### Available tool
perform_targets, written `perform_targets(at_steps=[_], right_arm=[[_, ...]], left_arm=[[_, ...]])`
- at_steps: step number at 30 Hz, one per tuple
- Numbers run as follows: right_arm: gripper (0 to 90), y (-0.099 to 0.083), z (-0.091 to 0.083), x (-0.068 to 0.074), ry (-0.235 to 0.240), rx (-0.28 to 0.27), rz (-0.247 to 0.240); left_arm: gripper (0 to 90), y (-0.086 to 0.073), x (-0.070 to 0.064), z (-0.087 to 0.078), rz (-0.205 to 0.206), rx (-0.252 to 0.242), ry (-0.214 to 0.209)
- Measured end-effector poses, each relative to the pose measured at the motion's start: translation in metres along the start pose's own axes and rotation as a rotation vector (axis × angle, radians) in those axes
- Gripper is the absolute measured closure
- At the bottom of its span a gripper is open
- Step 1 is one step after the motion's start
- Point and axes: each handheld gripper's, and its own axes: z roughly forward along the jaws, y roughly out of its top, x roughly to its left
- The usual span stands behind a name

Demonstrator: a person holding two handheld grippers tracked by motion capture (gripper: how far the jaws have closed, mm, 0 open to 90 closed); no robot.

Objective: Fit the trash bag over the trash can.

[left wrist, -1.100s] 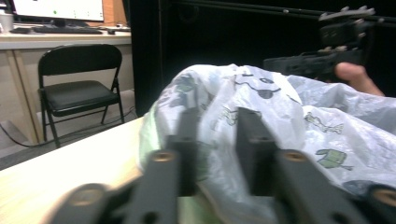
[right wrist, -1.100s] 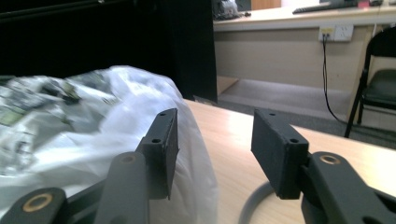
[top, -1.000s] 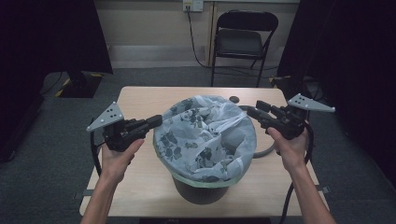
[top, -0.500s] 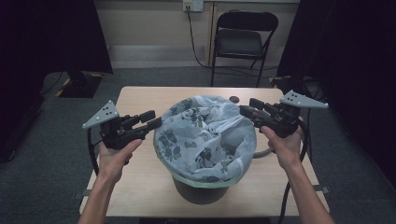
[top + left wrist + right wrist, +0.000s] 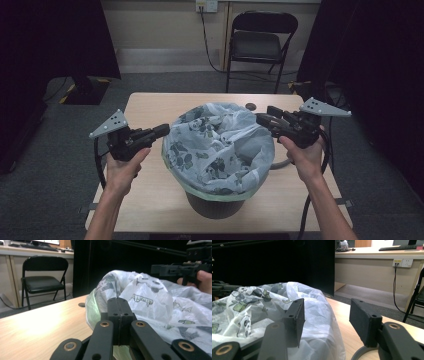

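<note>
- Two grippers flank the bin: the left gripper [image 5: 161,131] has drawn back from the bag's edge since a second ago, when its tip sat against the plastic; now it hangs just beside the rim, jaws pressed flat together with nothing between them, as its own view [image 5: 118,315] shows.
- The right gripper [image 5: 263,119] has shifted up and slightly outward, and its jaws now stand wide apart and empty [image 5: 325,315], near the bag's far right edge.
- The white printed bag [image 5: 220,145] lines a dark bin [image 5: 215,205] at the middle of the wooden table [image 5: 150,200]; it looks unchanged, puffed up and draped over the rim.
- The bin's body is mostly hidden under the bag; I can't make out what is inside.
- A grey ring-like thing [image 5: 281,165] peeks out at the bag's right side, mostly covered; what it is I cannot tell.
- A small dark disc [image 5: 249,106] sits on the table behind the bag.
- A black folding chair [image 5: 260,45] stands beyond the table.
</note>
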Motion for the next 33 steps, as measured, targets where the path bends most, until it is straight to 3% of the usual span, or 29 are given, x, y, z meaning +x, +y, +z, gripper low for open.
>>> perform_targets(at_steps=[4,7,13,16,17,18,21,23,29,33], right_arm=[[45.5,-0.004,0.002,0.0,0.004,0.013,0.0],[45.3,-0.007,0.004,-0.001,0.004,0.023,0.003],[45.1,-0.011,0.007,-0.001,0.011,0.045,-0.001],[44.1,-0.008,0.007,0.001,0.016,0.05,-0.015],[42.9,-0.005,0.007,0.002,0.017,0.053,-0.026],[41.7,-0.001,0.007,0.003,0.017,0.056,-0.036],[39.9,0.012,0.008,0.009,0.04,0.063,-0.066],[37.9,0.023,0.01,0.015,0.045,0.062,-0.09],[38.2,0.043,0.025,0.035,0.093,0.079,-0.136],[44.9,0.054,0.036,0.049,0.124,0.099,-0.179]], left_arm=[[90.0,-0.01,0.004,0.006,-0.019,0.044,0.011],[90.0,-0.017,0.009,0.009,-0.05,0.051,-0.011],[90.0,-0.022,0.008,0.013,-0.027,0.099,0.003],[89.3,-0.019,0.01,0.008,-0.029,0.078,0.026],[76.1,-0.016,0.011,0.005,-0.041,0.059,0.05],[69.2,-0.014,0.012,0.003,-0.044,0.042,0.065],[59.5,-0.005,0.014,-0.007,-0.079,-0.051,0.034],[55.3,0.001,0.011,-0.009,-0.073,-0.081,0.026],[50.9,0.002,-0.001,0.004,-0.063,-0.037,-0.037],[55.3,0.002,-0.003,0.011,-0.066,-0.024,-0.075]])
